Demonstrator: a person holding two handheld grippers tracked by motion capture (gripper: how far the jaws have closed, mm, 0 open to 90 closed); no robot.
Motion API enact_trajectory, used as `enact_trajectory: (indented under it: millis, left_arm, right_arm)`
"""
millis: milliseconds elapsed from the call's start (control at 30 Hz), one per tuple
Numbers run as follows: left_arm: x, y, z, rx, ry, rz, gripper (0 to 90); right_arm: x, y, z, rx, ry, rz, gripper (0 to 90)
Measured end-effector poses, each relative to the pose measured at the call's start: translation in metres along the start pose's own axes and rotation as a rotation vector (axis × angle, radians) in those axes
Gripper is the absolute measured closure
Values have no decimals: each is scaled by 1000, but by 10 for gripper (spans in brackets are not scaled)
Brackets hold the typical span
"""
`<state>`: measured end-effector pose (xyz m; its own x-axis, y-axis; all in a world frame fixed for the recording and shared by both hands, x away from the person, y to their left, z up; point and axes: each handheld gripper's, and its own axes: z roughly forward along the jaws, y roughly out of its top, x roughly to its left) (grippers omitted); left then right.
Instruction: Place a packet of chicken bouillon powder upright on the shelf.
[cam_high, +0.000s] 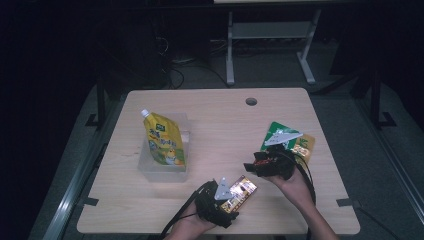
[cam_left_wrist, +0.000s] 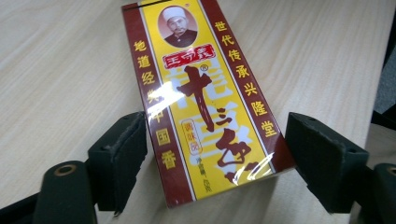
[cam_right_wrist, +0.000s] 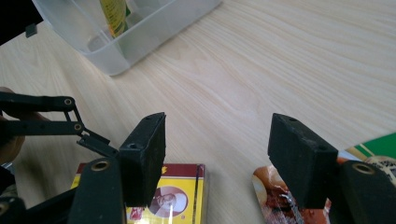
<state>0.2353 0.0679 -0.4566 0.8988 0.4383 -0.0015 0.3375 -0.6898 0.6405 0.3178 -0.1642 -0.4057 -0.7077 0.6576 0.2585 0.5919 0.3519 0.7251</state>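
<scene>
A yellow and dark red box (cam_left_wrist: 205, 107) with printed characters lies flat on the wooden table (cam_high: 225, 125). My left gripper (cam_left_wrist: 217, 161) is open, its jaws on either side of the box's near end and close to its long edges. From above, that left gripper (cam_high: 227, 200) is at the table's front middle, and the box (cam_high: 244, 189) reaches out ahead of it. My right gripper (cam_right_wrist: 217, 154) is open over bare wood with nothing between its jaws. It hovers just right of the box (cam_right_wrist: 166, 196), as the right gripper (cam_high: 251, 166) also appears from above.
A clear plastic tub (cam_high: 165, 167) at the left holds an upright yellow spouted pouch (cam_high: 164, 139). A green packet (cam_high: 277, 131) and an orange packet (cam_high: 306, 145) lie behind the right hand. A cable hole (cam_high: 251, 101) sits near the far edge.
</scene>
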Motion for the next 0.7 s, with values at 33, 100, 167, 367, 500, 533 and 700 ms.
enact_trajectory:
  millis: [33,100,167,367,500,533,700]
  left_arm:
    - [1,0,0,0,3,-4,229]
    - [5,1,-2,8,14,-3,253]
    - [9,1,-3,16,27,-5,278]
    - [16,5,-1,28,36,-24,309]
    - [16,6,0,42,35,-16,301]
    - [16,6,1,52,35,-16,293]
    - [15,7,5,64,42,-8,285]
  right_arm:
    - [-1,-2,0,-2,2,2,360]
    - [-3,-5,0,-2,-2,6,361]
    - [-5,-8,0,1,-11,16,361]
    - [-7,-12,0,5,-26,29,358]
    - [-9,-15,-1,2,-34,49,351]
    - [-9,-16,-1,4,-40,51,348]
    - [-9,-19,1,7,-47,59,344]
